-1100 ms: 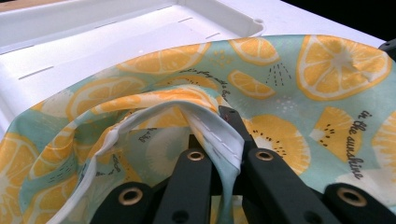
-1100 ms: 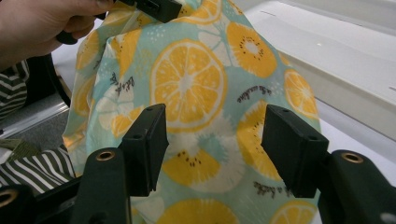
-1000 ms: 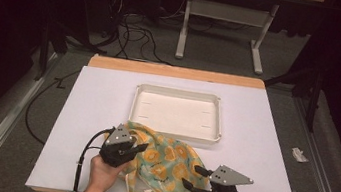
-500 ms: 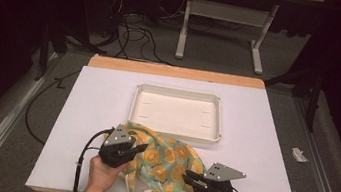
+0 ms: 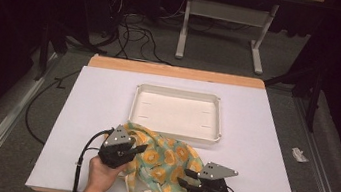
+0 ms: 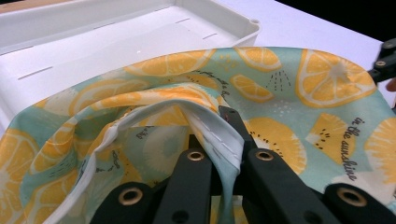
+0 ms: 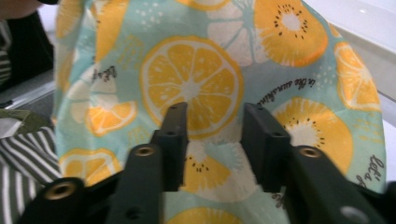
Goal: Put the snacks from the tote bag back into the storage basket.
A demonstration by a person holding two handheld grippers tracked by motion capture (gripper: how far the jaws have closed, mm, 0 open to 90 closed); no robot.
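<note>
High view: at lower left of centre, the left gripper [image 5: 137, 149] is clamped tight on the white-stitched hem of the citrus-print cloth bag [image 5: 161, 163], pinning that edge so the fabric can be worked. The bag lies crumpled at the frame's lower middle, its top edge touching the white tray [image 5: 179, 93]. To the right, the right gripper [image 5: 189, 177], jaws just parting and half-wide, hovers over the fabric, nothing pinched.
</note>
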